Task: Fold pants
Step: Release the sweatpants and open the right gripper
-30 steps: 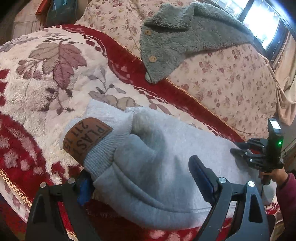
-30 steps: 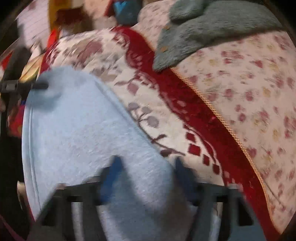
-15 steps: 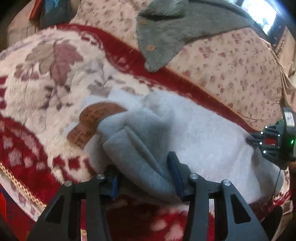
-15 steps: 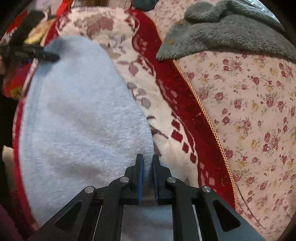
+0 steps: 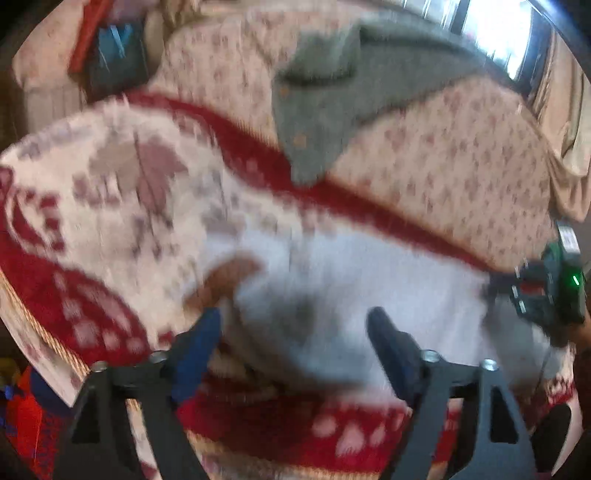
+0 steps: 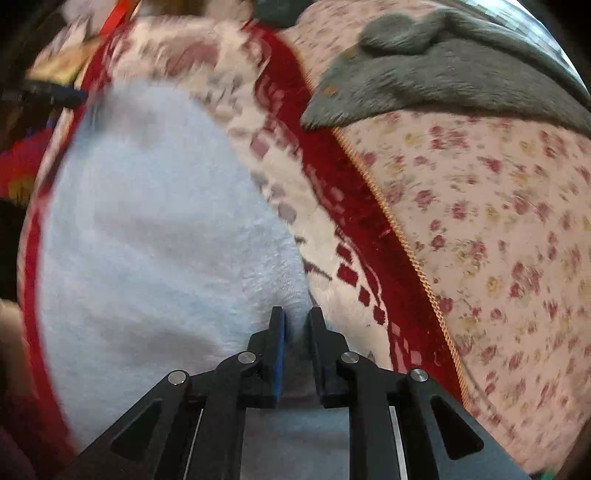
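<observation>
Lighting: daylight. Your left wrist view has a window [image 5: 517,33] at upper right, blown out to white glare. Surfaces are moderately bright and colours look washed.

Blur, left view: heavy motion smear across the whole field. The patterned blanket [image 5: 110,206], the pale pants [image 5: 351,280] and the grey garment [image 5: 325,110] all lose their edges. Your left tool [image 5: 295,332] is soft too.

Blur, right view: smear is strongest at upper left and along the right margin. Your right tool [image 6: 297,325] is sharp, as is the gold cord trim [image 6: 402,236].

Shadows: soft, with a dim patch on the pants near your left tool.

Distortion: fisheye bowing, with black vignette corners in both views.
</observation>
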The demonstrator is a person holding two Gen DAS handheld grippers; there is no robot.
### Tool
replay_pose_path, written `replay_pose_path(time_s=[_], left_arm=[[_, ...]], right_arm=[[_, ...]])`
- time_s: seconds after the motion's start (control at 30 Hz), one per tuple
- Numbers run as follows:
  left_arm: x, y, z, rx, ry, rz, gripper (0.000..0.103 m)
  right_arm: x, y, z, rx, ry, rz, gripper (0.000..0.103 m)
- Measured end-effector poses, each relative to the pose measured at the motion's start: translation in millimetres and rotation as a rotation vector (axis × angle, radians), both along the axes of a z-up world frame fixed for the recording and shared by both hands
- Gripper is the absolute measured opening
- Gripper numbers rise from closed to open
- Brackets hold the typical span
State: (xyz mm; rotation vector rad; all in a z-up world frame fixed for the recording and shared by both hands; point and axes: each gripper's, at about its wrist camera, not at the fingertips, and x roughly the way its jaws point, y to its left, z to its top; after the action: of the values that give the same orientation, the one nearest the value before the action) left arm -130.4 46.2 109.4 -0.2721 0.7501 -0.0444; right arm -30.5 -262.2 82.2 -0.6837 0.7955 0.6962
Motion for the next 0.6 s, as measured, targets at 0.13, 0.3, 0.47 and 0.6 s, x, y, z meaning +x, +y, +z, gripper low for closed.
replay_pose_path(time_s=[0.13, 0.3, 0.47, 0.6], left_arm=[[33.7, -13.2, 7.6, -0.052, -0.040, -0.027, 0.085], [71.2, -48.2, -22.2, 0.133, 0.057, -0.038, 0.085], [65.0, -36.9, -65.9, 0.222, 0.149, -0.012, 0.084], [51.1, -44.6, -51.7, 0.227, 0.103, -0.008, 0.085]], right_arm=[[-25.8, 6.7, 8.4, 0.242, 0.157, 0.015, 0.018], [-44.9, 22.7, -26.8, 0.313, 0.274, -0.034, 0.019], [-71.9, 0.0, -58.2, 0.332, 0.315, -0.116, 0.019], [-88.1, -34.0, -48.5, 0.446, 0.350, -0.169, 0.019]])
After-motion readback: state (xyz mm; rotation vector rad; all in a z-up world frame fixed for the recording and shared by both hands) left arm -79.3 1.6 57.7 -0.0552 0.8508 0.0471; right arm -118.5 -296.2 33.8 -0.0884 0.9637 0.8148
